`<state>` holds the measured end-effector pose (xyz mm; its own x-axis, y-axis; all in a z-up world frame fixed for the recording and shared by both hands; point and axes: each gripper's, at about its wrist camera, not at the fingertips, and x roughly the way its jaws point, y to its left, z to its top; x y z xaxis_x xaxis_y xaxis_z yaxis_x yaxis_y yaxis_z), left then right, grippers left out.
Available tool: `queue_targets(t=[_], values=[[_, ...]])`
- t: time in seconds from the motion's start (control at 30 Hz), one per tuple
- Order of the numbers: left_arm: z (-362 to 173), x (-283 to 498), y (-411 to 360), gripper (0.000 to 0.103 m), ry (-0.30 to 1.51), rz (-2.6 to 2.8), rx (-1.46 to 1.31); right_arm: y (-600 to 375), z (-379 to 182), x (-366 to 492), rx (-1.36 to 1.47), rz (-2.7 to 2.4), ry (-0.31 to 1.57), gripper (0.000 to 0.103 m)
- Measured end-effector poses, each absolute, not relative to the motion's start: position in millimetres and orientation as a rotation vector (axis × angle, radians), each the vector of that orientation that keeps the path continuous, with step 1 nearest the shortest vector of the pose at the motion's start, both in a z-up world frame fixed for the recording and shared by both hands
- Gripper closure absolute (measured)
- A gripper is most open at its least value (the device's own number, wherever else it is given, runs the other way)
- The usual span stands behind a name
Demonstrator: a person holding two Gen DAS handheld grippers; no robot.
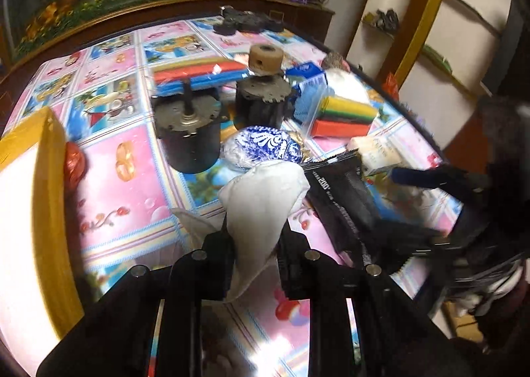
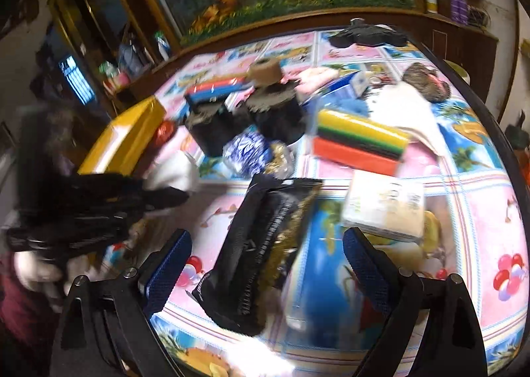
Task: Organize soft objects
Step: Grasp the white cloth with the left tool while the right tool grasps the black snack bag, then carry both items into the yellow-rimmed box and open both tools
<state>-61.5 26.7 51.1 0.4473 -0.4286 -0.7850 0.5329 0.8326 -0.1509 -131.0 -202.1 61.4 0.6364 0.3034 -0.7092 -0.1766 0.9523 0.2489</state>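
My left gripper [image 1: 255, 238] is shut on a white cloth [image 1: 265, 201] and holds it above the table; it also shows at the left of the right wrist view [image 2: 165, 193] with the cloth [image 2: 175, 171]. My right gripper [image 2: 265, 254] is open over a black packet [image 2: 261, 244], with one blue-padded finger on each side of it. The packet also shows in the left wrist view [image 1: 344, 198]. Striped sponges [image 2: 361, 142] and a blue-white bag [image 2: 248, 148] lie further back.
A yellow box [image 1: 29, 211] stands at the table's left. Two black motors [image 1: 188, 132], one topped by a tan roller [image 1: 266, 59], stand mid-table. A cream box [image 2: 384, 208] lies right of the packet. A coloured pack [image 1: 198, 74] and dark items [image 2: 364, 34] lie at the back.
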Motion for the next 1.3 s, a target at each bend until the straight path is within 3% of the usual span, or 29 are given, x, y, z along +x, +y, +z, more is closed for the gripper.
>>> queue_targets(t=[0.03,0.1,0.2,0.57,0.83,1.13,1.23,1.3], values=[[56.6,-65.0,35.4,0.084,0.923,-0.599,0.102,-195.0,60.4,-126.9,0.128,0.258,0.858,0.017],[66.1,-72.3,50.7,0.084,0.899,-0.597,0.063,-184.6,54.4,-118.1,0.098,0.25,0.901,0.044],[81.7,-80.9,78.7,0.084,0.866,-0.58,0.001,-185.3,51.1,-112.8,0.14,0.28,0.928,0.061],[108.9,-66.4,209.1,0.084,0.831,-0.385,-0.19,-150.2,121.8,-149.9,0.094,0.424,0.807,0.063],[75.2,-7.1,266.9,0.084,0.887,-0.281,-0.345,-67.7,157.8,-79.2,0.097,0.586,0.838,0.062],[43.5,34.6,302.3,0.083,0.919,-0.232,-0.522,32.2,139.6,10.3,0.047,0.546,0.897,0.062],[38.6,38.0,306.4,0.071,0.917,-0.221,-0.535,55.3,130.1,34.6,0.029,0.507,0.919,0.062],[39.5,36.7,305.1,0.055,0.91,-0.223,-0.533,65.4,126.6,44.3,0.01,0.473,0.921,0.059]])
